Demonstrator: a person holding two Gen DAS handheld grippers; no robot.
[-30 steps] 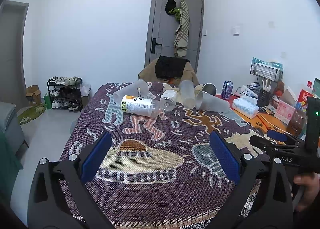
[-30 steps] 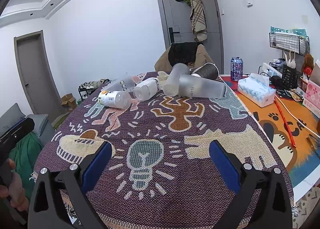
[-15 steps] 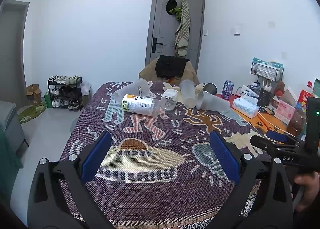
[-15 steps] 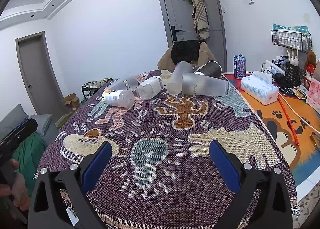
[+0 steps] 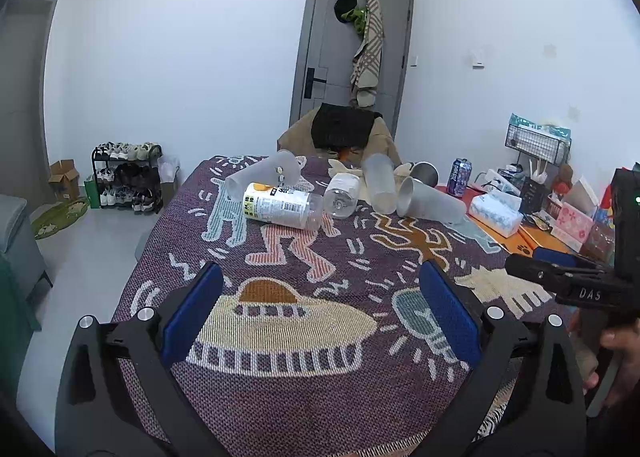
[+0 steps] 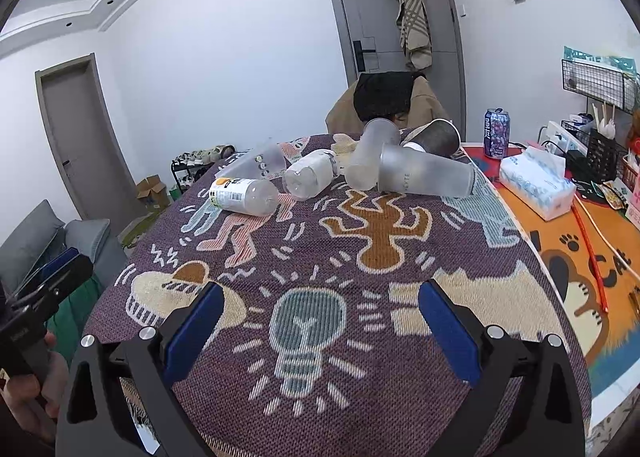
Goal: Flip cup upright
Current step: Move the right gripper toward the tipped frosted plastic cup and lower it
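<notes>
**A:** Start at the jaws. How do they stand?

**B:** The left gripper (image 5: 320, 307) has its jaws spread wide, with nothing between the blue pads (image 5: 192, 313) but patterned cloth. The right gripper (image 6: 318, 323) is the same: jaws wide apart, holding nothing and touching nothing, with the woven lightbulb figure (image 6: 306, 331) showing in the gap.

**A:** And what lies beyond them?

**B:** A bench covered by a purple woven blanket (image 6: 400, 281) with cartoon figures. Take the orange figure (image 6: 378, 229) as the landmark. Just beyond it a frosted cup (image 6: 426, 177) lies on its side, its mouth toward the left. A second frosted cup (image 6: 370, 153) leans against it, and behind them lies a dark cup (image 6: 440, 137), also tipped over.

**A:** Anything left of the orange figure?

**B:** A clear jar (image 6: 310, 177) on its side, then a labelled bottle (image 6: 244, 195) lying flat, and behind that another frosted cup (image 6: 256, 163) on its side. All of them are well away from both grippers.

**A:** To the right of it?

**B:** The blanket ends at an orange mat with paw prints (image 6: 580, 253). A tissue pack (image 6: 538, 187) and a drinks can (image 6: 496, 133) stand there, with a wire basket (image 6: 600, 81) on the wall.

**A:** The room?

**B:** White walls, a grey door (image 5: 352, 45) hung with a scarf and hat, a chair draped in dark cloth (image 5: 340, 129) at the far end of the bench, and a shoe rack (image 5: 128, 177) on the floor to the left.
</notes>
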